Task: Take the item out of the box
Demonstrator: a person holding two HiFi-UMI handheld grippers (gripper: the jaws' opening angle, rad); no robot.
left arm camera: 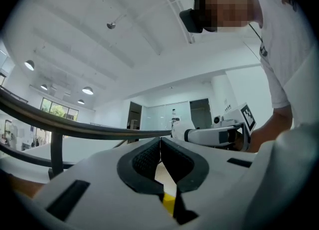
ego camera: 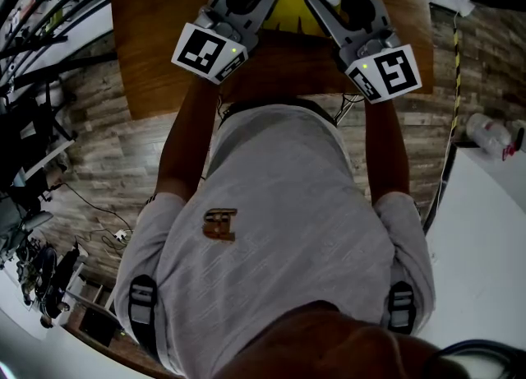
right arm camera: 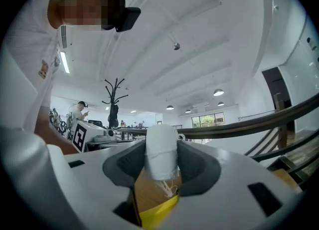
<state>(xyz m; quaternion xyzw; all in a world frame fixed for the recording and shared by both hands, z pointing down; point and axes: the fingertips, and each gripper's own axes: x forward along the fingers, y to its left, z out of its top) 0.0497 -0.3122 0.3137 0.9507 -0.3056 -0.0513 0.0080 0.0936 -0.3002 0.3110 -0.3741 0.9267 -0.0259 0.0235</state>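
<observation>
Right claw (right arm camera: 161, 160) pinches the white item (right arm camera: 160, 146) above the yellow box (right arm camera: 158, 213), probably to clear it; left claw (left arm camera: 160, 148), pressed together, carries nothing.

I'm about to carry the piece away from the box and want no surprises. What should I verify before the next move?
1. Right tongs clamped on the white wrapped item: ok.
2. Item lifted clear of the yellow box: ok, the box shows below it.
3. Left tongs shut with nothing between them: ok.
4. Box steadied by either tongs: not ok, neither touches it.
5. Loose threads under the item free of the box: cannot tell.
</observation>
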